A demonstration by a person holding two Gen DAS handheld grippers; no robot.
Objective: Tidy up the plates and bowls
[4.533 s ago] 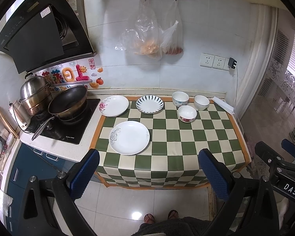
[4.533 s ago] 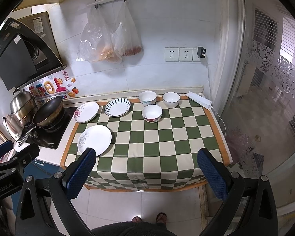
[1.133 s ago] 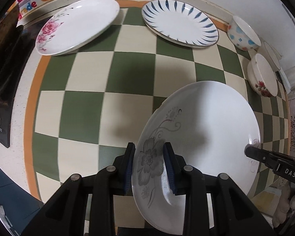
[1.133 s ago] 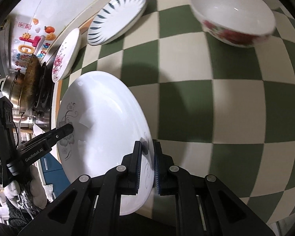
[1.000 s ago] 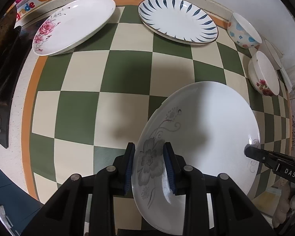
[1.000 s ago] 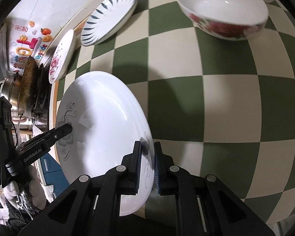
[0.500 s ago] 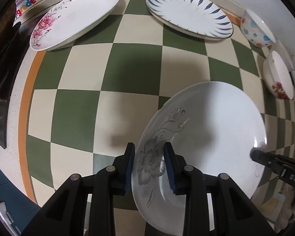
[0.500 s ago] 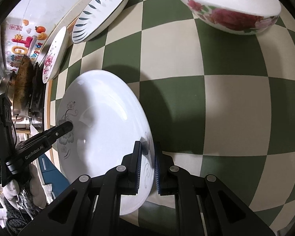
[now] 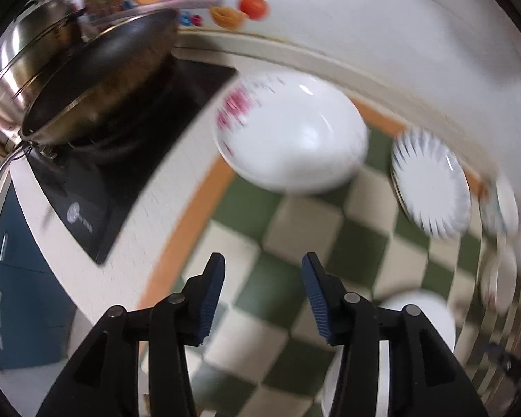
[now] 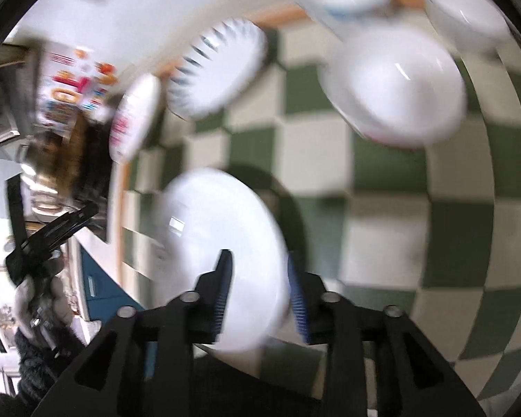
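Hovering over green-and-cream checked tablecloth (image 9: 250, 198), biggest thing in both views; heavy motion blur, so details approx.

Seeing black flat induction hob (image 9: 121, 160) w/ dark round metal wok (image 9: 97, 80) on it, ahead-left of L gripper, off the cloth. Not task items.

Finding large round white ceramic plate (image 10: 218, 222) right at R gripper (image 10: 258, 260): near rim lying between the two blue pads, most of the disc spreading ahead and to the left. In L view, showing only as a white sliver (image 9: 420, 312) low, to the right, partly behind that gripper's right finger. Being round, offering no long axis; only the rim for a grip.

Spotting white round plate w/ pink flower print (image 9: 291, 132) straight ahead of L gripper (image 9: 260, 264), apart from it, at cloth's far-left edge beside the hob. Sitting far ahead-left of R gripper.

Noting white plate w/ blue radial stripes (image 9: 430, 184) ahead-right of L gripper, just beside the pink-flower one. White ceramic bowl (image 10: 396, 87) w/ others behind it lying ahead-right of R gripper; too blurred to count.

Judging next step as plate stacking: L gripper nearer the pink-flower plate, lined up w/ it; R gripper nearer the large white plate.

L gripper: pads spread wide, holding and touching nothing. R gripper: pads apart w/ gap much wider than plate rim, so prob. not clamping; contact w/ either pad impossible to confirm thru blur.
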